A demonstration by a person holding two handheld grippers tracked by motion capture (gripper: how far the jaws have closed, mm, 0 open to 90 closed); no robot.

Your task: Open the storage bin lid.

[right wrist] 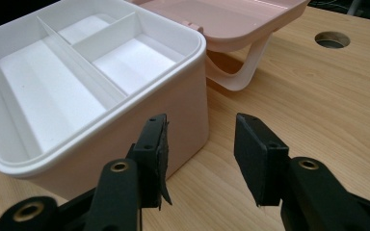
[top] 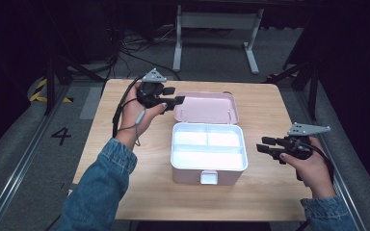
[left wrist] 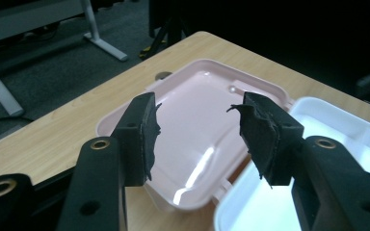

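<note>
A pink storage box stands open in the middle of the table, with a white divided tray set in its top. Its pink lid lies folded back flat behind it. My left gripper hovers open over the lid's left edge, and the lid's glossy inside shows between the jaws, with the tray's rim at the right. My right gripper is open just right of the box, near the box's corner; the tray compartments look empty.
A white latch sits on the box front. A white carry handle hangs by the hinge. A round hole is cut in the wooden tabletop. Beyond the far edge stands a white frame, with cables on the floor.
</note>
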